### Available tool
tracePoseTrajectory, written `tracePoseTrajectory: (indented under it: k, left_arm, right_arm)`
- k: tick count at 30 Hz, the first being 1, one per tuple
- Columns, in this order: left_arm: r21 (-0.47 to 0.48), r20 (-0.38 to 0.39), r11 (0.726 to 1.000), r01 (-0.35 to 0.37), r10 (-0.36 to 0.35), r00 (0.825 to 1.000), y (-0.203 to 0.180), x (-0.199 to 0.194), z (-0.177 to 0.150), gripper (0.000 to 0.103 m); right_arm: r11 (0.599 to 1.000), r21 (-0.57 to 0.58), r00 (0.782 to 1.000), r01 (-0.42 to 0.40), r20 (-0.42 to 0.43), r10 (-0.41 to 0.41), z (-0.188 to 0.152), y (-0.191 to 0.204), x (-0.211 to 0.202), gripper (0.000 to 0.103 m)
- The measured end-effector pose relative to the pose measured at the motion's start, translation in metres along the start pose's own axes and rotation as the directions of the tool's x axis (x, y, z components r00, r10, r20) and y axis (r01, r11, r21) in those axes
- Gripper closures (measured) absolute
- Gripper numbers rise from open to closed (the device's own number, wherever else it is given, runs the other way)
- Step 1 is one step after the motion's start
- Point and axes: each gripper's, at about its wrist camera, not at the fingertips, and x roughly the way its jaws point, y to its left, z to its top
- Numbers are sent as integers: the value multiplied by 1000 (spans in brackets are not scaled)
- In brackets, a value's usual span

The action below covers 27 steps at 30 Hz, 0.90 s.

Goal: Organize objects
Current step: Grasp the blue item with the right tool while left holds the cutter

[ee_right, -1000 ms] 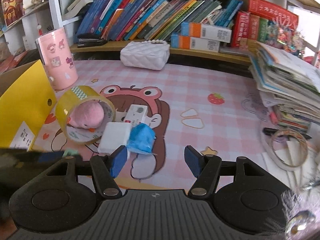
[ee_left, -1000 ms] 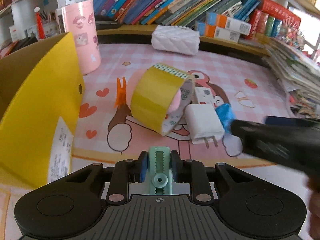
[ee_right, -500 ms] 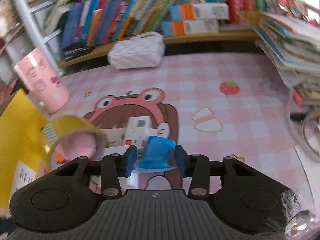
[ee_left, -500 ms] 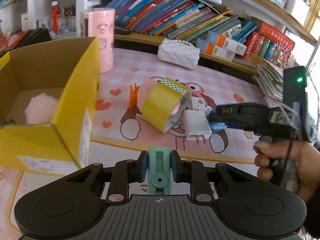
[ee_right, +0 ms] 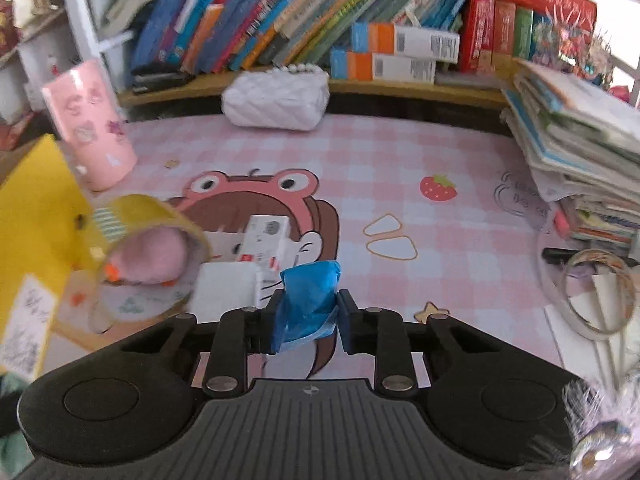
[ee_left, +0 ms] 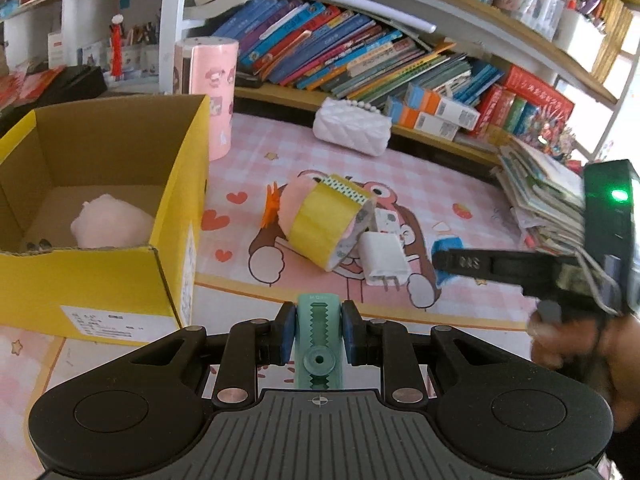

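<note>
My left gripper [ee_left: 319, 316] is shut on a green toothed clip [ee_left: 319, 344], held over the mat's near edge. To its left stands the open yellow box [ee_left: 172, 240] with a pink plush [ee_left: 114, 226] inside. On the mat lie a yellow tape roll [ee_left: 324, 224] with a pink plush stuffed in it, a white charger [ee_left: 382, 258], an orange clip [ee_left: 270, 206] and a small white box [ee_right: 266, 240]. My right gripper [ee_right: 306, 320] has its jaws closing on a crumpled blue packet [ee_right: 308, 300], and the pads press both its sides.
A pink cylinder tin [ee_left: 206, 92] stands behind the box. A white quilted purse [ee_left: 352, 132] lies at the back under the bookshelf. A tall pile of books [ee_right: 580, 152] and loose tape rings [ee_right: 600, 292] fill the right side. A hand [ee_left: 580, 336] holds the right gripper.
The right gripper's jaws went from wide apart to pressed on the blue packet. The left gripper rose and drew back with the green clip, bringing the box's inside into view.
</note>
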Motion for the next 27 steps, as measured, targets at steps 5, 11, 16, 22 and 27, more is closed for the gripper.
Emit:
tracePoseTrajectory:
  k: [5, 11, 16, 22, 27]
  left_arm:
    - [-8, 23, 1000, 30, -30, 999, 10, -18, -4, 80]
    - [-35, 45, 998, 49, -47, 998, 34, -36, -9, 81]
    - [-28, 60, 997, 72, -70, 996, 51, -49, -16, 81]
    - [-31, 64, 997, 75, -73, 995, 82, -70, -30, 81]
    - [-49, 46, 996, 78, -76, 996, 108, -88, -44, 81]
  right_arm:
    - [998, 23, 999, -50, 4, 50, -13, 13, -43, 78]
    - [996, -3, 996, -90, 25, 90, -33, 40, -80, 78]
    - [997, -19, 997, -77, 25, 77, -47, 67, -94, 78]
    - [997, -33, 997, -66, 33, 67, -63, 102, -108, 78]
    - [995, -61, 997, -76, 1, 76, -81, 136, -117, 78]
